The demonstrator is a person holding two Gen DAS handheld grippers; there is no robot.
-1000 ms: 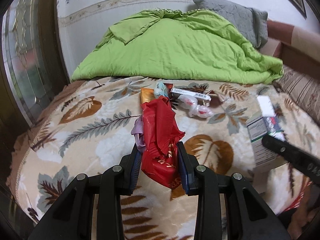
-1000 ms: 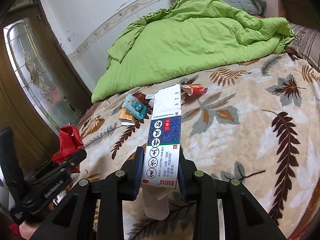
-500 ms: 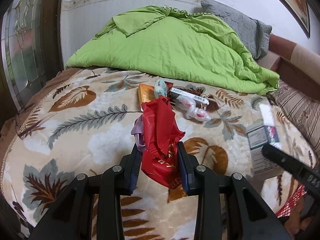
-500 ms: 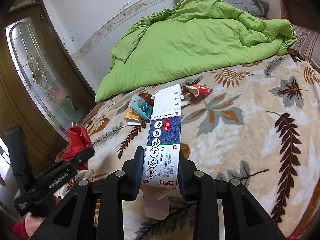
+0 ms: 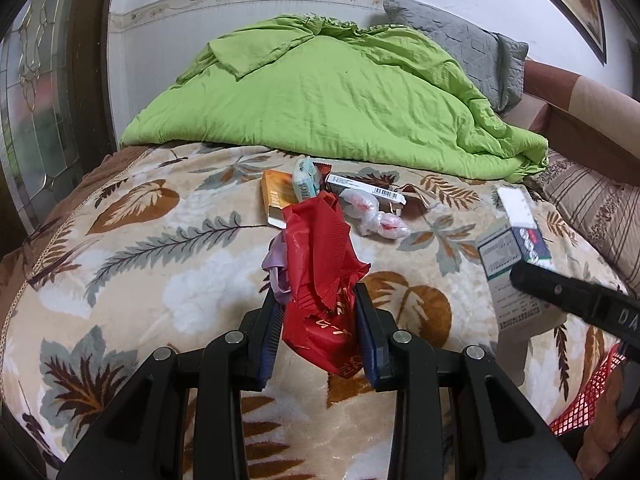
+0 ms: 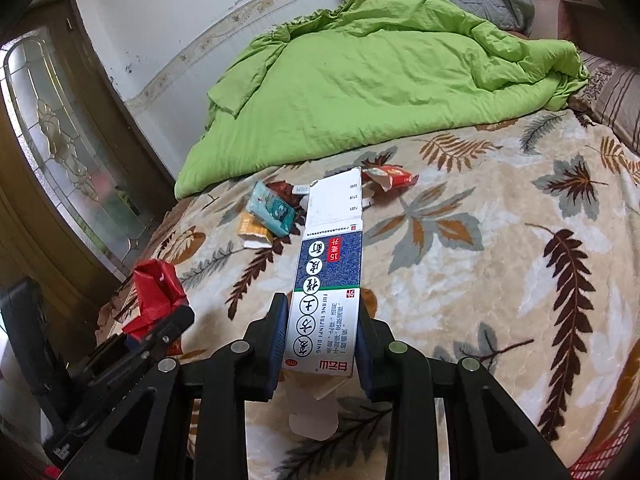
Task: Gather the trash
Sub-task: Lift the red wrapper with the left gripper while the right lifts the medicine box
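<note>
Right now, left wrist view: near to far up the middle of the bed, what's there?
Left tongs → red wrapper clamped in them → orange box → light blue packet → green duvet → grey pillow.

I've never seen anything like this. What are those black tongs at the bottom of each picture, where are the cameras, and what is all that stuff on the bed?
There is no robot here. A person holds a two-finger gripper in each hand, and each one carries a wide-angle camera looking forward along its fingers, so the black prongs at the bottom of each picture are the tool itself.

The left camera shows the left gripper shut on a crumpled red wrapper. The right camera shows the right gripper shut on a blue and white medicine box. Each tool also appears at the edge of the other's picture.

Below is a bed with a leaf-patterned blanket and a green quilt. More trash lies on the blanket: an orange box, a teal packet and a long white box.
</note>
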